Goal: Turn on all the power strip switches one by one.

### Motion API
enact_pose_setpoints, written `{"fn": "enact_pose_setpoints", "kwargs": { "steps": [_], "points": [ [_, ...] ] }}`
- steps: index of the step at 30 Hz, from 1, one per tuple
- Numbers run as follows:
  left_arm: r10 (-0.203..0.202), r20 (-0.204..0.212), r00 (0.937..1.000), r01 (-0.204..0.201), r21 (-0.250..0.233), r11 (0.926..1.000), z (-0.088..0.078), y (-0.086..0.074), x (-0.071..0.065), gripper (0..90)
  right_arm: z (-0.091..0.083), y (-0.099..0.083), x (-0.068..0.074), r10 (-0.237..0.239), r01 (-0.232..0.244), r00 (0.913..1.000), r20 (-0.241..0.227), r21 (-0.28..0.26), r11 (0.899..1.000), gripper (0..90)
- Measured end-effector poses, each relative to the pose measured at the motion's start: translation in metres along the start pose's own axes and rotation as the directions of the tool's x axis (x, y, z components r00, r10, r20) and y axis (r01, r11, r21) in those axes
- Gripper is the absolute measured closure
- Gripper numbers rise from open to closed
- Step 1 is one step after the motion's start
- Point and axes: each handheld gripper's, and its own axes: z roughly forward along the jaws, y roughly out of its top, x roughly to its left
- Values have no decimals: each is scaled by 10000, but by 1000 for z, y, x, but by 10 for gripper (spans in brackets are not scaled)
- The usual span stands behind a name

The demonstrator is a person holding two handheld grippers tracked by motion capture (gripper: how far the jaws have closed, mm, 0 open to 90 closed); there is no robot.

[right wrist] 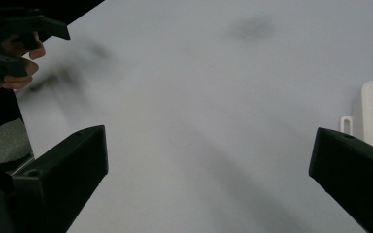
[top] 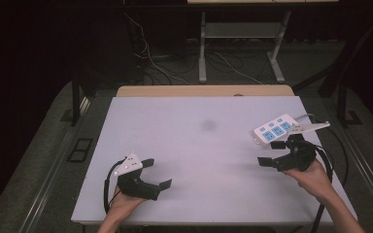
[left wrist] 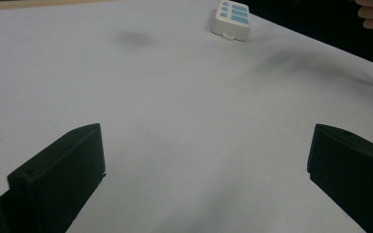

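**Two grippers idling over a table**

Spanning the scene: white table (top: 199, 160). Lying at its far right edge, just beyond the right gripper (top: 272, 153): power strip (top: 273, 129). Hovering near the front left, well apart from the strip: left gripper (top: 157, 173). Gaping wide and gripping nothing: both pairs of jaws.

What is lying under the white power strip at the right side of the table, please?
The power strip lies flat on the white table, beside the open right gripper. Its underside is covered, so anything beneath cannot be seen.

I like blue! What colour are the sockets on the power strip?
Blue, on a white power strip; clearest in the high view.
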Motion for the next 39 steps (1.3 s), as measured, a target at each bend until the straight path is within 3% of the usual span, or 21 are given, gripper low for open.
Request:
{"fn": "enact_pose_setpoints", "kwargs": {
  "steps": [39],
  "points": [
    [-6, 62, 10000, 6, 39, 10000, 0, -1, 1, 0, 8, 60, -45, -125, 60, 9963, 855, 758, 9971, 3]
  ]
}}
